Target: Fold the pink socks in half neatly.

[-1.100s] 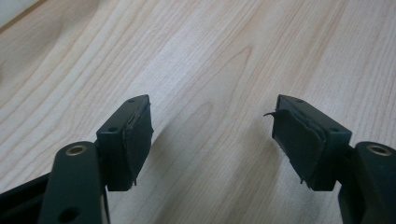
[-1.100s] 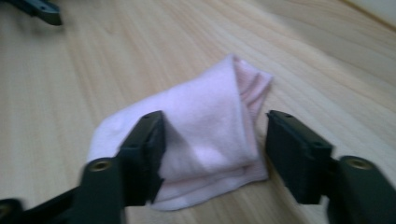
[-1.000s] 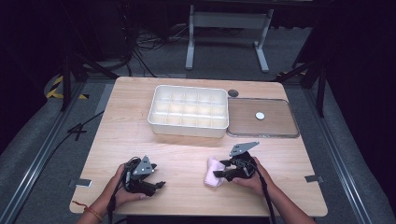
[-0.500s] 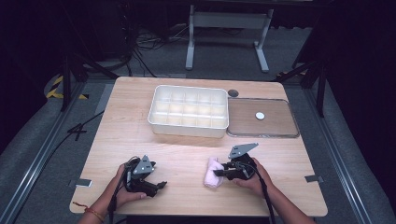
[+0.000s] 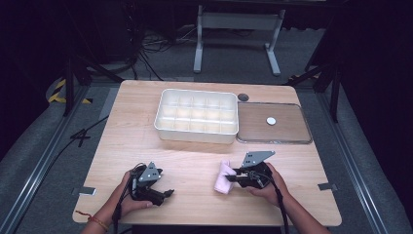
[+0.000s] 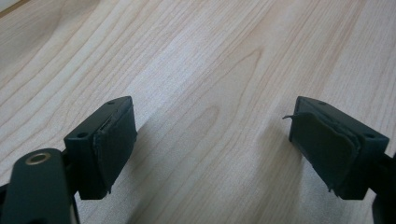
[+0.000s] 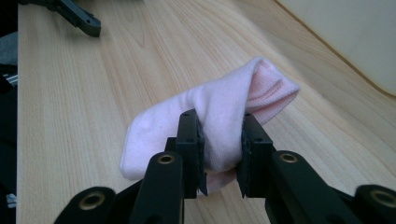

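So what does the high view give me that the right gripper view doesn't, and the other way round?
High view: the white divided tray, the brown tray beside it with a small white disc, and both of the person's hands on the table.
Right gripper view: up close, the right hand-held gripper has just been closing, and its pads press into the folded pink sock, bunching the fabric between them.
Both: the sock, the right hand-held gripper, the wooden table, and the left hand-held gripper, open with nothing between its jaws.
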### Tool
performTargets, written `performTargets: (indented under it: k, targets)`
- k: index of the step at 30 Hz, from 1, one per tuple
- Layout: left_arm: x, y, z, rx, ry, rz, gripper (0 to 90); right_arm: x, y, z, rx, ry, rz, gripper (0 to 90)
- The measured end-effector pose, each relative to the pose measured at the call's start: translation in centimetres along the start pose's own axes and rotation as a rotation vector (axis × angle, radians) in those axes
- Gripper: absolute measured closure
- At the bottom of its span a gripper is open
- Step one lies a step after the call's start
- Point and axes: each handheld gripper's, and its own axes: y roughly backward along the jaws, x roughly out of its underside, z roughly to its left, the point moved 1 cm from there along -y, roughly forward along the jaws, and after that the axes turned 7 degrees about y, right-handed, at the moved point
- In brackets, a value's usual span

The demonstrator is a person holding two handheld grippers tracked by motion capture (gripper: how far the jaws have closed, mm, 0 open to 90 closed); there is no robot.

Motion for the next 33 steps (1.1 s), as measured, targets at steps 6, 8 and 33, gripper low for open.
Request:
performTargets:
  k: [6, 8, 33]
  targets:
    - [0.0, 0.0, 0.0, 0.006, 0.0, 0.0, 14.7, 0.0, 0.7, -0.3, 0.021, 0.008, -0.019, 74.3]
    - [0.0, 0.0, 0.0, 0.006, -0.002, 0.002, 14.7, 0.0, 0.9, -0.3, 0.029, 0.009, -0.026, 74.3]
    - [-0.1, -0.1, 0.2, 0.006, -0.003, 0.0, 14.7, -0.4, 3.4, -1.3, 0.144, 0.035, -0.066, 74.4]
